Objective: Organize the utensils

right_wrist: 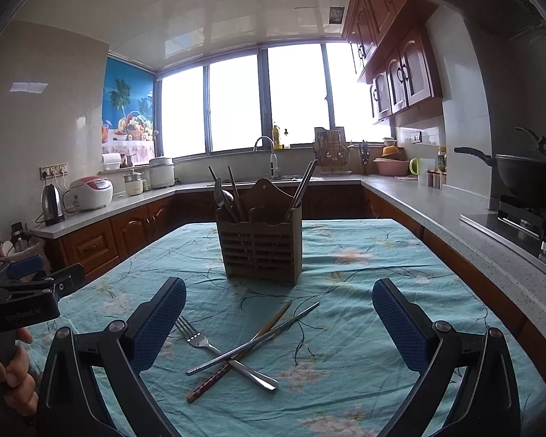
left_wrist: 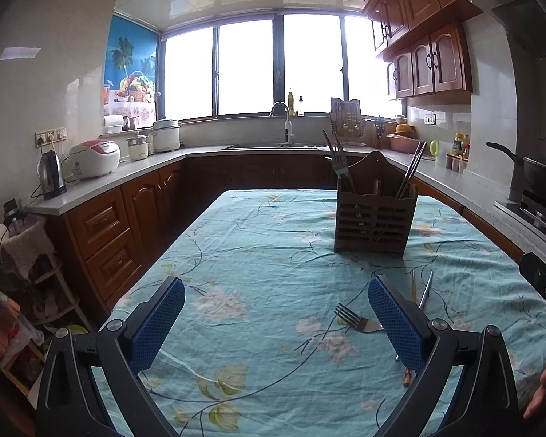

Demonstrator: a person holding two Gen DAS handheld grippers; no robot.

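A wooden utensil holder (right_wrist: 260, 244) stands on the table with forks, a spoon and chopsticks in it; it also shows in the left wrist view (left_wrist: 375, 218). A metal fork (right_wrist: 222, 353), a metal chopstick (right_wrist: 269, 335) and a wooden chopstick (right_wrist: 244, 349) lie crossed on the cloth between my right gripper's (right_wrist: 278, 322) open blue fingers. My left gripper (left_wrist: 276, 318) is open and empty, with the fork (left_wrist: 353, 320) just left of its right finger (left_wrist: 395, 322).
The table carries a teal floral cloth (right_wrist: 364, 291). Kitchen counters wrap around it, with a kettle (left_wrist: 51, 174), rice cookers (left_wrist: 94, 158), a sink tap (left_wrist: 285, 120) and a wok on the stove (right_wrist: 527, 174). The left gripper shows at the right wrist view's left edge (right_wrist: 29, 291).
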